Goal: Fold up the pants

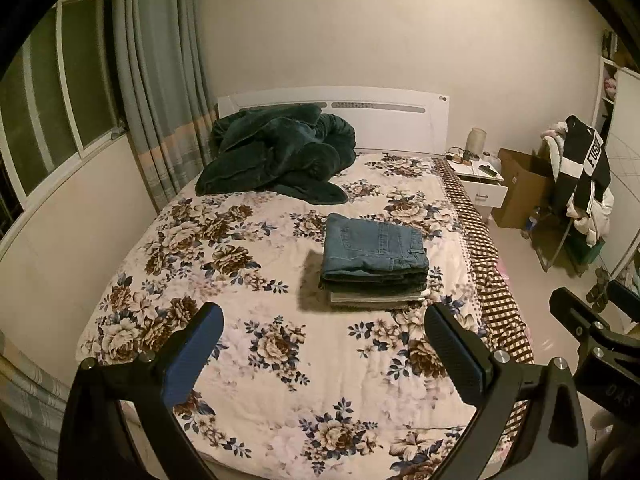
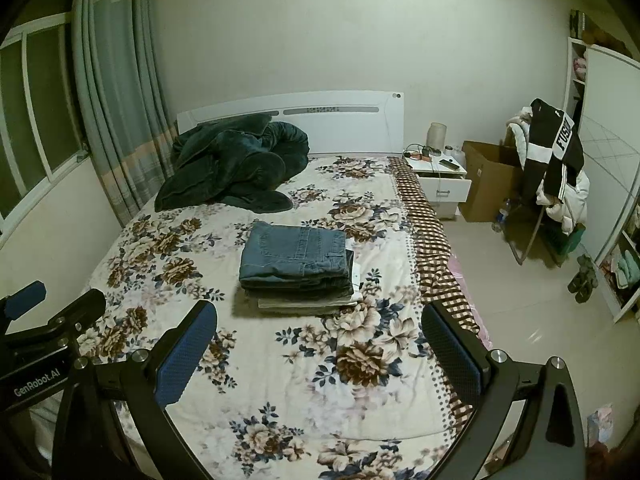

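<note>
Folded blue jeans lie on top of a small stack of folded pants on the floral bedspread, right of the bed's middle. The jeans also show in the right wrist view. My left gripper is open and empty, held above the near part of the bed, well short of the stack. My right gripper is open and empty, beside the left one at about the same distance. The right gripper also shows at the right edge of the left wrist view.
A dark green blanket is heaped at the head of the bed by the white headboard. A nightstand, cardboard box and clothes-laden chair stand right. Curtains and a window are left.
</note>
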`<state>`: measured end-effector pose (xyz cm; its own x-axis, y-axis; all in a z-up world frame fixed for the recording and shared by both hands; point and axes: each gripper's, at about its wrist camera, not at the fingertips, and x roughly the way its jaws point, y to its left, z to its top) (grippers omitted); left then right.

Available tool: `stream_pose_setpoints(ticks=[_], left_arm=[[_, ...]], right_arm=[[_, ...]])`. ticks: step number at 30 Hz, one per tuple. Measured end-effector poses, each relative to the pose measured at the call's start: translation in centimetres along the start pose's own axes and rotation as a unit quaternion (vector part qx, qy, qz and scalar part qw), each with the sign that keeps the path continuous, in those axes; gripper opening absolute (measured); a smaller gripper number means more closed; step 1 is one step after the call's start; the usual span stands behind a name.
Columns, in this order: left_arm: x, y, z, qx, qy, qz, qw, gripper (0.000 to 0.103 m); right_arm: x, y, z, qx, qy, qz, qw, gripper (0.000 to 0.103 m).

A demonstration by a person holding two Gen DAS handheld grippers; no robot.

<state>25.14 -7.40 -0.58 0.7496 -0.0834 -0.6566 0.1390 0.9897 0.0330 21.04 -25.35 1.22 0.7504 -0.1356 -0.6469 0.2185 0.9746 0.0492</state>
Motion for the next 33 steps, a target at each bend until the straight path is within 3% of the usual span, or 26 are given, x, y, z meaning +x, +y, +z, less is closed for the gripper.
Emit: stream_pose_setpoints(ticks=[33], left_arm=[[-0.9,0.7,-0.4,-0.009,-0.005,0.020,0.9997,0.103]], right_arm=[[-0.5,2.4,-0.7,-0.001,0.005,0.003,1.000,0.103]])
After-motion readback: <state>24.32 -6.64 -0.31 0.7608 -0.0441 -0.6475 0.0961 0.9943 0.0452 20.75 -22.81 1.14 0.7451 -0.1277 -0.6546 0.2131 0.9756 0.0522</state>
